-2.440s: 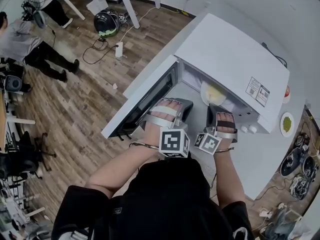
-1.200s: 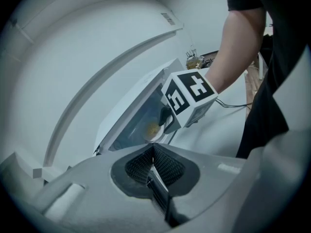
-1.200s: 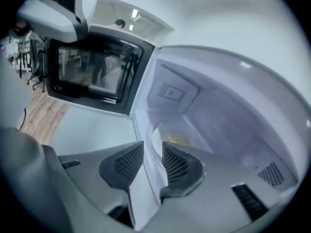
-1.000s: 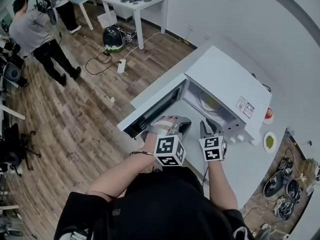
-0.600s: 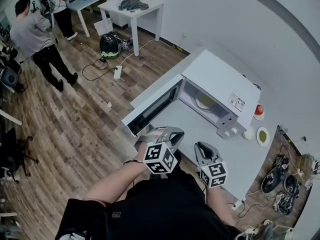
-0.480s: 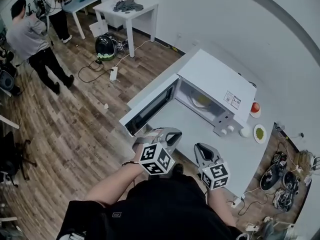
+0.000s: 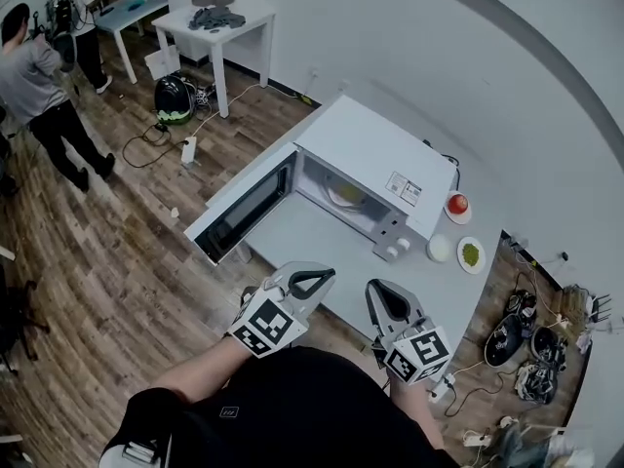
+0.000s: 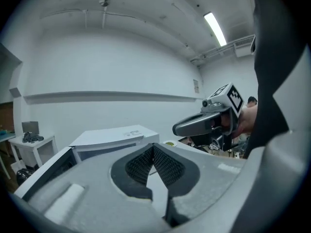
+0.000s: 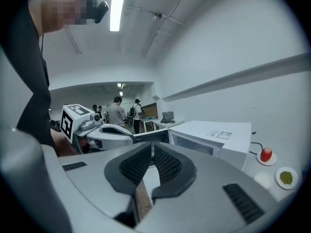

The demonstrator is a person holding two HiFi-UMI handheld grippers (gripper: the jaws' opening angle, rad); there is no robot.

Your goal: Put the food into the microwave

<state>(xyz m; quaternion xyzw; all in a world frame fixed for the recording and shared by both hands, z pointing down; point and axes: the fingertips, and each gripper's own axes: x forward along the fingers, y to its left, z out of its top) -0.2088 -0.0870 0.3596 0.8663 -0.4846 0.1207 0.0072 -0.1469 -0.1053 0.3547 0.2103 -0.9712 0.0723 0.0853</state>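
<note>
I read this as a lab-style test room, not a home kitchen. The microwave (image 7: 375, 169) sits on a plain white surface (image 7: 322, 252) against bare walls (image 7: 439, 57). At far left, loose cables (image 7: 156, 135) trail over the wood-look floor (image 7: 117, 261) beside a white table (image 7: 219, 22) and a standing person (image 7: 34, 76). Gear (image 7: 531, 349) is heaped at near right.

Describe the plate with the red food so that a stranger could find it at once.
Find the white microwave with its open door on the long counter. Three small round dishes sit at its right side; the plate is the one nearest the wall. Only it carries something red: the second plate holds green food, the third dish looks plain white.
</note>
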